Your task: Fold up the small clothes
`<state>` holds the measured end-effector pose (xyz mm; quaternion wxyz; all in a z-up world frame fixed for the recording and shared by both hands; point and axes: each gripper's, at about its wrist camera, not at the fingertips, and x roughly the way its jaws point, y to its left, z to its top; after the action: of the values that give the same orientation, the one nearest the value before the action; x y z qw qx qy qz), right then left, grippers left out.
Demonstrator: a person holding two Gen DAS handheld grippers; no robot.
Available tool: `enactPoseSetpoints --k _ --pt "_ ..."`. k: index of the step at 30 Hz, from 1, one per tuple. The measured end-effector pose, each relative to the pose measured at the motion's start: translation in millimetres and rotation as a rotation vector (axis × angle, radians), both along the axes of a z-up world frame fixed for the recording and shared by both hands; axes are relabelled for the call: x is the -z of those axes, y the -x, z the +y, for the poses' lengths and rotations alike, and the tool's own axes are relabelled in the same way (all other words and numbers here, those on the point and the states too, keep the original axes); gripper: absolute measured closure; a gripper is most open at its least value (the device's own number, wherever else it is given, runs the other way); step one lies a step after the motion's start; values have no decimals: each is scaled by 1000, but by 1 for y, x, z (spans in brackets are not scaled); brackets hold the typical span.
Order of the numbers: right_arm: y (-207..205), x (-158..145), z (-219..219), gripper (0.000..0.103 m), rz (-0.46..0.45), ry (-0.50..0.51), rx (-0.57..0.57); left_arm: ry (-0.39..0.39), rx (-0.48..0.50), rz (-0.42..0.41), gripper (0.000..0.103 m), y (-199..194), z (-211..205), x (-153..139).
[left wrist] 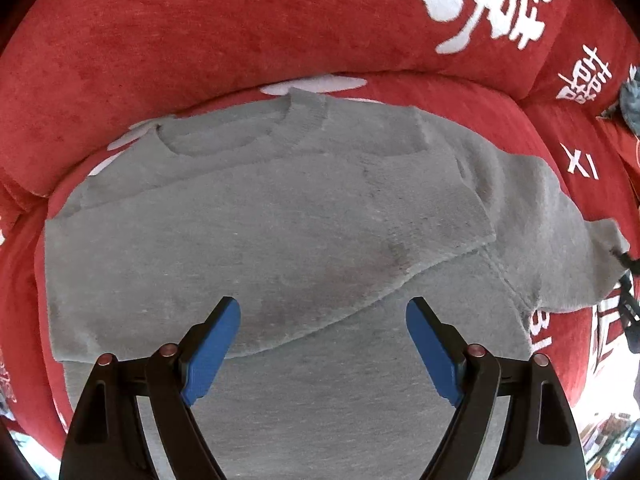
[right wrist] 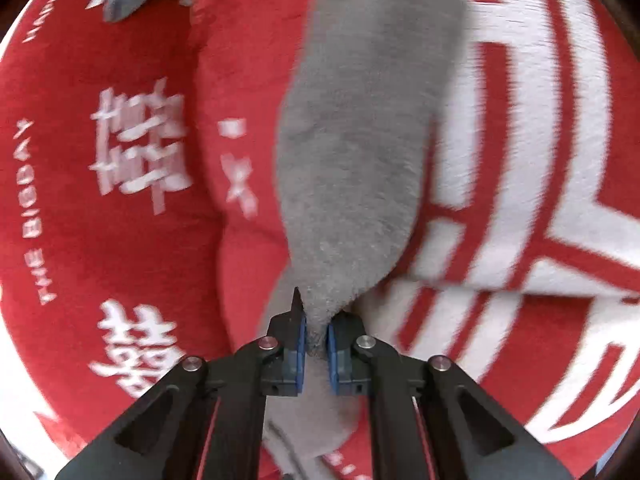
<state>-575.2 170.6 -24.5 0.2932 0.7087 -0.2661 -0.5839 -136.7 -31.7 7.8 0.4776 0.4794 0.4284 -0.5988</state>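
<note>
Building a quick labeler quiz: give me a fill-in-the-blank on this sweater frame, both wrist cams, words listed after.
1. The sweater being folded is ____ in colour.
2. The right gripper is shut on the sweater's ____.
3. The left gripper hangs over the sweater with its jaws ____.
4. The cover under the sweater is ____ with white characters.

Missing words: grey; sleeve; open; red
</note>
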Motion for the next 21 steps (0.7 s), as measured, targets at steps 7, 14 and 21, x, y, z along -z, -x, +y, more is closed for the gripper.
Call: enactPoseSetpoints --k 7,14,21 --pt "-71 -84 -84 94 172 211 -387 23 -77 -4 17 -43 3 -8" --pt "-256 -137 -182 94 510 280 -987 43 -191 -27 17 -119 13 -13" --pt "-408 -45 -214 89 497 40 -1332 25 -321 -35 17 -189 23 -4"
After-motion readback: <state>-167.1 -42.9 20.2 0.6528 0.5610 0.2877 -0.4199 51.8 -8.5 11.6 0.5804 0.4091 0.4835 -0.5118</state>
